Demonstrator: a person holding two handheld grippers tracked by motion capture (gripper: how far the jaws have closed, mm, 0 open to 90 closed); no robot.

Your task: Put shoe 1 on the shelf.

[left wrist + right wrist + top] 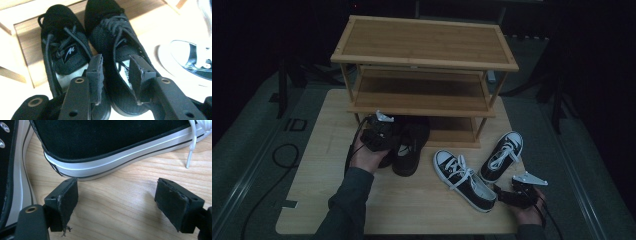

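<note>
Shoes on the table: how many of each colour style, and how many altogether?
All-black sneakers: 2, one beside the other, toes under the wooden rack.
Black-and-white lace-up sneakers: 2, one and one, on the table.
Total: 4 shoes.

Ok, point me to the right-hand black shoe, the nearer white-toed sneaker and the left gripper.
right-hand black shoe (410, 150), high view, on its upper.
nearer white-toed sneaker (445, 161), high view, on its white toe cap.
left gripper (116, 75), left gripper view, midway between its fingertips.

Wooden table (422, 210), shoe rack (424, 42), two sneakers (464, 180)
</note>
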